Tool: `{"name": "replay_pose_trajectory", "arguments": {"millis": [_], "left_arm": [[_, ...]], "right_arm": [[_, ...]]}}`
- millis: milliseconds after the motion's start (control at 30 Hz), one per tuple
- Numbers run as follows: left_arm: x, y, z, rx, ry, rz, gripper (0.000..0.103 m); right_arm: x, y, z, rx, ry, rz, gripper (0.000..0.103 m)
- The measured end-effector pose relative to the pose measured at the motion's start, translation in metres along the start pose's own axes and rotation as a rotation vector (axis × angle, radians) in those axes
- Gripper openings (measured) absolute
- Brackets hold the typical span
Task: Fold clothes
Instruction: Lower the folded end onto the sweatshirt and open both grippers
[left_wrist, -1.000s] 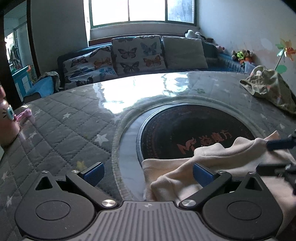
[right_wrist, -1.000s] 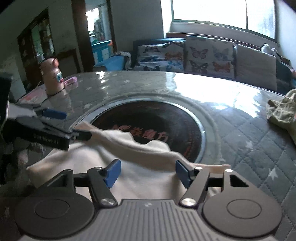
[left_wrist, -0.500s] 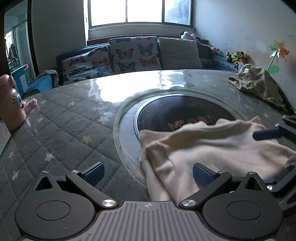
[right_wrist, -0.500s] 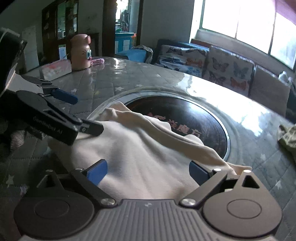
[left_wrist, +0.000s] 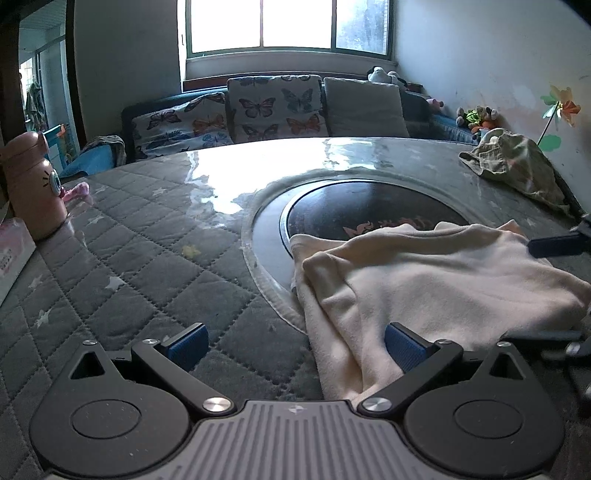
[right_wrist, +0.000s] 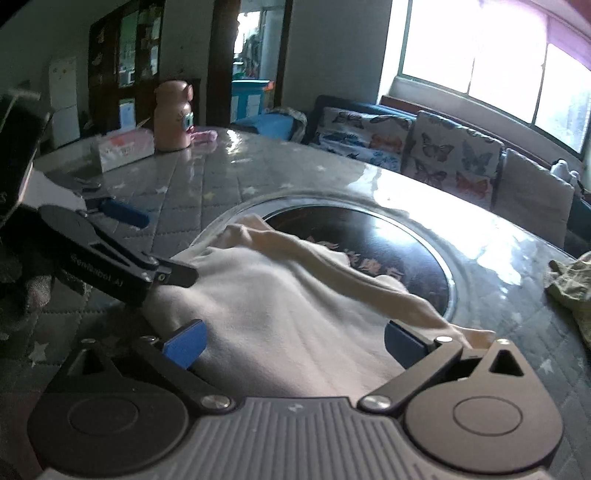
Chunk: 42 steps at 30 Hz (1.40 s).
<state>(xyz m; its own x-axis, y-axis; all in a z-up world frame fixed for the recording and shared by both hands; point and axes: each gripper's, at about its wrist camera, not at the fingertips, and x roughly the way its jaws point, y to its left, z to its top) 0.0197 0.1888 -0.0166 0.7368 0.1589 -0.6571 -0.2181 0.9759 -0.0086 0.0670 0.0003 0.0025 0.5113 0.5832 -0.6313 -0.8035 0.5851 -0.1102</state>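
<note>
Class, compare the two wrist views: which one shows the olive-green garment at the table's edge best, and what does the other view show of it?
The left wrist view: the olive-green garment lies whole on the table below the wall, its crumpled folds visible. The right wrist view catches only part of it, cut off by the picture's right border.

2 garments (left_wrist: 436, 280) (left_wrist: 517, 166) — 3 sofa cushions (left_wrist: 277, 107), 1 pink bottle (left_wrist: 31, 184).
</note>
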Motion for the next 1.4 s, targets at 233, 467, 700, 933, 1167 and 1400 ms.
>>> {"name": "replay_pose_trajectory", "arguments": {"millis": [233, 467, 700, 933, 1167, 1400], "left_arm": [[0.0, 0.0, 0.0, 0.001, -0.001, 0.002, 0.103], [-0.01, -0.01, 0.01, 0.011, -0.036, -0.027, 0.103], [0.003, -0.021, 0.002, 0.051, 0.005, -0.032, 0.103], [0.004, -0.019, 0.0, 0.043, 0.007, -0.037, 0.103], [0.004, -0.018, 0.0, 0.044, 0.013, -0.041, 0.103], [0.005, -0.018, 0.001, 0.04, 0.016, -0.045, 0.103]], "right_arm": [[0.002, -0.02, -0.013, 0.055, 0.055, -0.041, 0.103], [-0.013, -0.037, -0.013, 0.087, 0.019, -0.118, 0.103], [-0.009, -0.046, -0.032, 0.102, 0.067, -0.144, 0.103], [-0.026, -0.066, -0.034, 0.147, 0.05, -0.175, 0.103], [-0.032, -0.084, -0.044, 0.2, 0.084, -0.182, 0.103], [-0.039, -0.096, -0.051, 0.166, 0.094, -0.244, 0.103]]}}
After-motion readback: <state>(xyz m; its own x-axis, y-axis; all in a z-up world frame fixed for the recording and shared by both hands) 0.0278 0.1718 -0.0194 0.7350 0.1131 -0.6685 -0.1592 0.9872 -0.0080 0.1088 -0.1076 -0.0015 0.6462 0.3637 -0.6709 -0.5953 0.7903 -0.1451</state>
